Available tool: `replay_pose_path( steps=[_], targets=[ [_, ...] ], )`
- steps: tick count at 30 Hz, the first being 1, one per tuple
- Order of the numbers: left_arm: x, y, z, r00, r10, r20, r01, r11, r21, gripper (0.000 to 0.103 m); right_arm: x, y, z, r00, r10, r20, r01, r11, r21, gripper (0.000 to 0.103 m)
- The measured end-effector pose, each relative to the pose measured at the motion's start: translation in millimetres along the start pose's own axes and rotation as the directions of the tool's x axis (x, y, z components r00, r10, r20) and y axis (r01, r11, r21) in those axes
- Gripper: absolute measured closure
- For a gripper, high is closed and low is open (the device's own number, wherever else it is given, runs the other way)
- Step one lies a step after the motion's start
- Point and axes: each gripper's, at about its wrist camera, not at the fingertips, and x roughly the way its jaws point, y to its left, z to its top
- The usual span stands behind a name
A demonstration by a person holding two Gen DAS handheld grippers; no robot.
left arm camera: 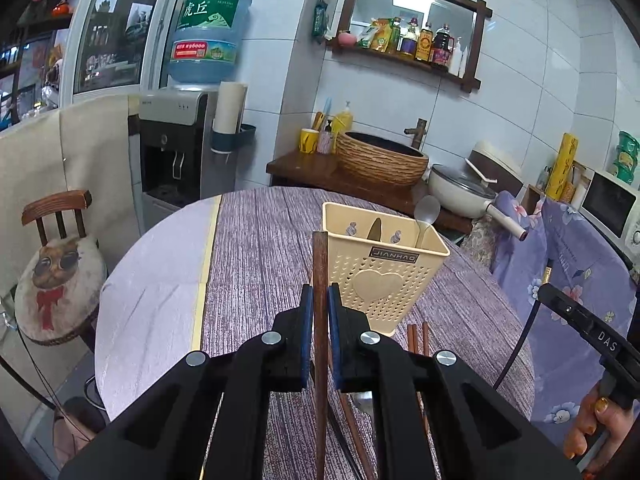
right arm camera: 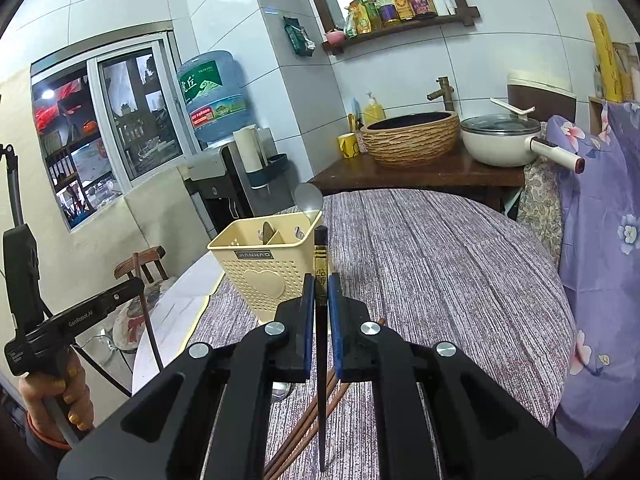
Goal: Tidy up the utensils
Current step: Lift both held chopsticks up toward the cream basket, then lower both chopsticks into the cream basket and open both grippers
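a spoon and knife stand in the beige perforated plastic holder [left arm camera: 384,268]; the left gripper [left arm camera: 319,308] clamps a brown wooden chopstick [left arm camera: 320,264], the right gripper [right arm camera: 319,296] a black chopstick [right arm camera: 320,264]; more chopsticks [left arm camera: 418,338] wait on the table's near edge.

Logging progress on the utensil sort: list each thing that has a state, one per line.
left gripper: shut on brown chopstick
right gripper: shut on black chopstick
utensil holder: upright, holds spoon
loose chopsticks: lying on table
pan: lid on
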Motion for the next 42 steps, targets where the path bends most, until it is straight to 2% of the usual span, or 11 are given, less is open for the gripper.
replay_pose_path(
  steps=[16, 21, 25, 30, 34, 38, 42],
  targets=[
    [-20, 0, 24, 0.997, -0.014, 0.071, 0.014, 1.0, 0.004, 0.094, -5, 18, 24, 0.999, 0.044, 0.027, -0.042, 0.998, -0.043, 0.095],
    [-23, -2, 46, 0.995, -0.042, 0.086, 0.041, 0.999, 0.007, 0.094, -8, 26, 49, 0.996, 0.078, 0.039, -0.076, 0.996, -0.054, 0.095],
    [-29, -6, 75, 0.992, -0.07, 0.105, 0.07, 0.998, 0.012, 0.094, -12, 36, 84, 0.993, 0.096, 0.075, -0.091, 0.993, -0.07, 0.095],
    [-40, -15, 127, 0.98, -0.075, 0.185, 0.077, 0.997, -0.004, 0.094, -16, 54, 138, 0.983, 0.08, 0.163, -0.066, 0.994, -0.088, 0.095],
    [-35, -27, 163, 0.969, -0.05, 0.241, 0.054, 0.998, -0.011, 0.094, -8, 72, 176, 0.972, 0.029, 0.235, -0.001, 0.993, -0.116, 0.095],
    [-8, -32, 171, 0.971, -0.011, 0.238, 0.017, 1.0, -0.023, 0.094, 15, 80, 184, 0.967, -0.011, 0.253, 0.044, 0.991, -0.124, 0.095],
    [25, -30, 153, 0.981, 0.011, 0.195, -0.007, 1.0, -0.021, 0.094, 51, 81, 161, 0.975, -0.054, 0.214, 0.088, 0.985, -0.151, 0.095]
  ],
)
